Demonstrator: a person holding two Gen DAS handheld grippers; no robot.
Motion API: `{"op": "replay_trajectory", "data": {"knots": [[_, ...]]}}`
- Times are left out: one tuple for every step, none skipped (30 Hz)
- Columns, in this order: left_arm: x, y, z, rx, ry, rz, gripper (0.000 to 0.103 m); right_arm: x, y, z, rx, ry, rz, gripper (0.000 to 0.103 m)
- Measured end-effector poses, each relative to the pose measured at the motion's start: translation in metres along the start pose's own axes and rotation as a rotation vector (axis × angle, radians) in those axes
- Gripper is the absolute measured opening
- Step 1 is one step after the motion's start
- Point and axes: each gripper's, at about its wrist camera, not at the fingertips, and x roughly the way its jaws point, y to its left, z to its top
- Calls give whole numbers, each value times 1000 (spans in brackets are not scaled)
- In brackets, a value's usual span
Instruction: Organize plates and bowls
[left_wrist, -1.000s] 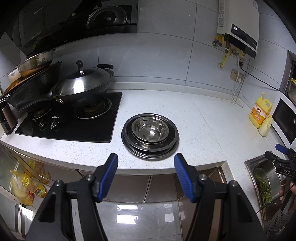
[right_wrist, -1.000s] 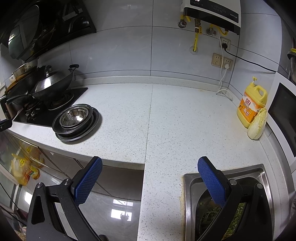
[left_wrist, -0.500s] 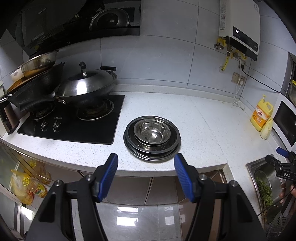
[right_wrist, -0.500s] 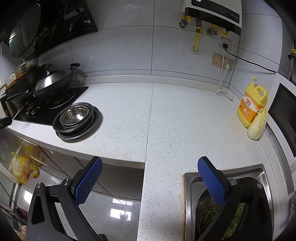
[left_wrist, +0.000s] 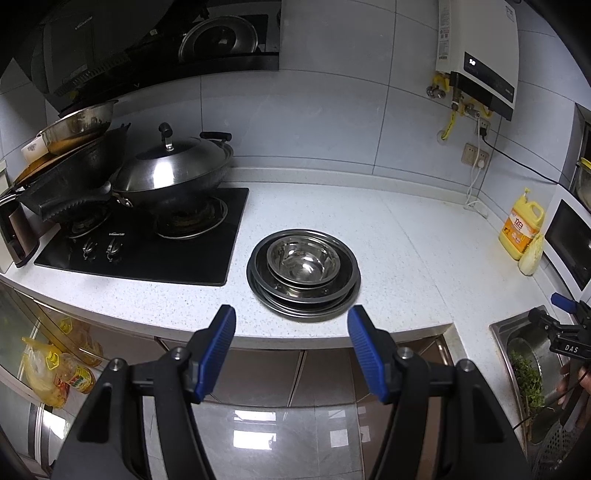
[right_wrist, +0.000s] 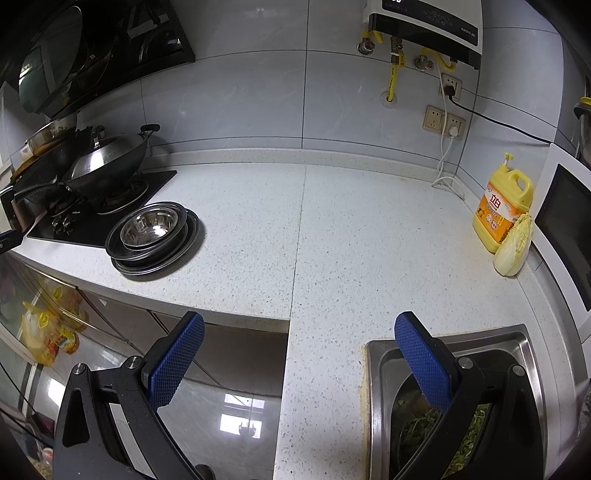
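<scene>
two grippers, each with two blue-padded fingers; the left gripper (left_wrist: 291, 350) is spread wide and holds nothing, poised off the front edge of the countertop (left_wrist: 388, 236) with the stack of plates and bowls (left_wrist: 303, 273) just beyond its fingertips; the right gripper (right_wrist: 299, 363) is spread wider and also holds nothing, one finger over the floor in front of the countertop (right_wrist: 369, 240), the other over the sink (right_wrist: 454, 343); one stack (right_wrist: 155, 236), steel: a single small bowl (left_wrist: 303, 258) nested on top of several shallow plates whose exact count cannot be told, sitting on the countertop just right of the stove (left_wrist: 147, 236), near the counter's front edge; one lidded wok (left_wrist: 173, 173) on the stove's right burner, one dark pan (left_wrist: 66, 181) on the left; one yellow jug (right_wrist: 504, 206) at the far right of the countertop, with one cabbage (right_wrist: 515, 245) leaning against it; the left view alone shows the right gripper (left_wrist: 565, 325) from outside, above the sink, well right of the stack; the right view alone shows greens (right_wrist: 421, 428) lying in a basin inside the sink.
</scene>
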Motion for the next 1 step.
{"op": "replay_trajectory", "data": {"knots": [[0, -1, -1, 1, 2, -3, 61, 0, 0, 0, 0, -1, 0, 101]]}}
